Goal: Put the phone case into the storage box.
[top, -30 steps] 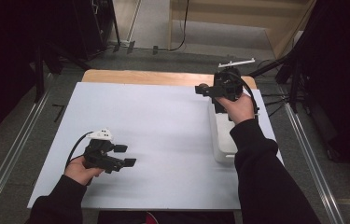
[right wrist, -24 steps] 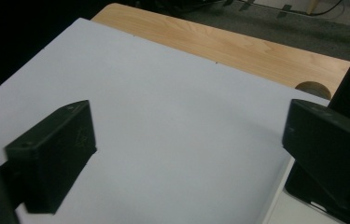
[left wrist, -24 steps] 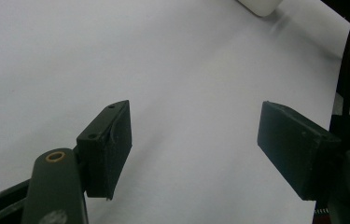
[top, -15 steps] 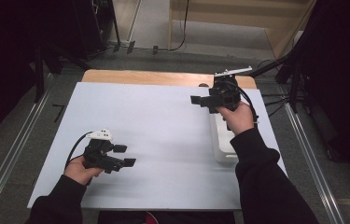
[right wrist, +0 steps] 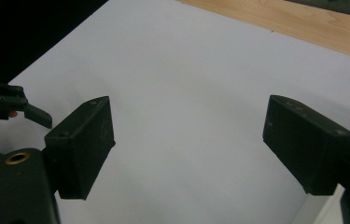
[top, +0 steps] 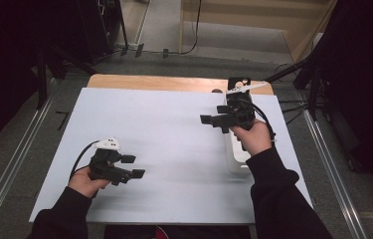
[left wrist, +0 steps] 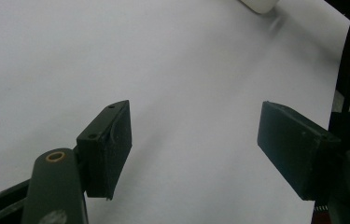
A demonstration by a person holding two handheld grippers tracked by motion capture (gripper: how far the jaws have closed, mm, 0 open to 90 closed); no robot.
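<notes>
Now your right gripper (top: 214, 120) hovers beside the white tray (top: 237, 157) at the sheet's (top: 169, 124) right edge; its jaws have just been closing but stand apart with nothing between them. Your left gripper (top: 133, 166) rests low near you, jaws apart, nothing held.

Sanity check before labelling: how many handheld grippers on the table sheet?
2. The left gripper is near the sheet's front left; the right gripper is far right, above the white tray. Both empty.
</notes>
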